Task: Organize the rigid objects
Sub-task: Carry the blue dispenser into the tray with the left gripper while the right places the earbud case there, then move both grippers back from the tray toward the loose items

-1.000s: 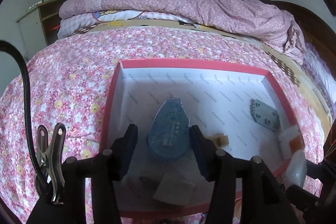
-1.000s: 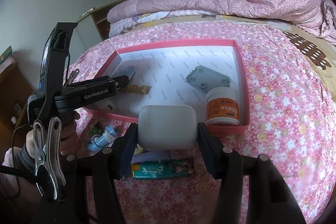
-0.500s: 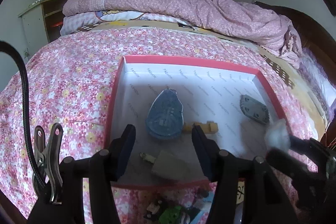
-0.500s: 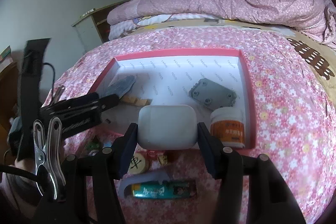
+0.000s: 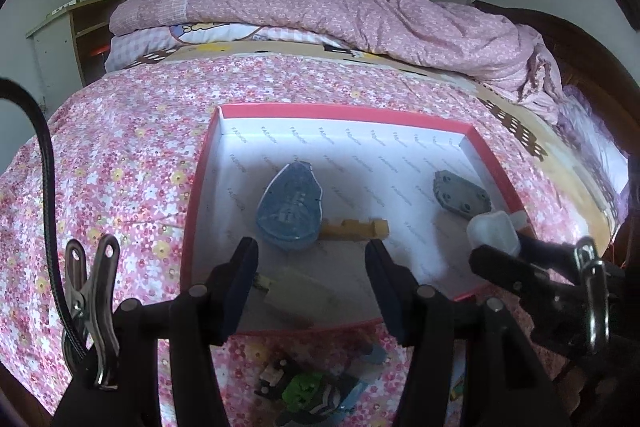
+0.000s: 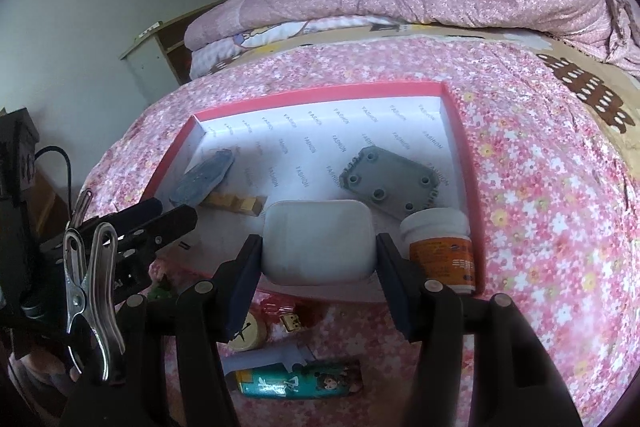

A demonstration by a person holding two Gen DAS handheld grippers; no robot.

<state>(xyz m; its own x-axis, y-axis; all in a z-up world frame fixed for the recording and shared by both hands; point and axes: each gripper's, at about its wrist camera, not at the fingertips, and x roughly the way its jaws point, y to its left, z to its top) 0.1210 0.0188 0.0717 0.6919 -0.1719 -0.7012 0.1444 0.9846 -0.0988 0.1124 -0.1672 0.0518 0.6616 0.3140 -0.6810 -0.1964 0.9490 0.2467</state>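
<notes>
1. The bed (image 5: 120, 155), under its pink flowered cover, carries everything; a rumpled quilt (image 5: 360, 11) lies at the far end

2. The red-rimmed box (image 5: 340, 111) with a white printed lining sits mid-bed and is where sorted items go. Compared with a second ago it looks smaller and further off in the left wrist view, so the left tool has drawn back from it

3. The left tool (image 5: 310, 287) stands about half open with nothing between its pads. A second ago the blue teardrop-shaped piece (image 5: 290, 207) sat right between those pads; now it lies flat on the box floor, well clear, touching the wooden block (image 5: 354, 229). That item looks delivered

4. The right tool (image 6: 318, 267) is closed on the white case (image 6: 318, 241), pads pressing both sides, unchanged over the last second. It hovers at the near edge of the box, so this is likely the next thing to go in

5. Already in the box: a grey plate with holes (image 6: 390, 189) and an orange-labelled bottle (image 6: 440, 247) in the near right corner

6. Outside it, on the bed near the front rim, wait a teal cartoon tube (image 6: 300, 383) and a round wooden disc (image 6: 250, 335); the free left tool could take these next
</notes>
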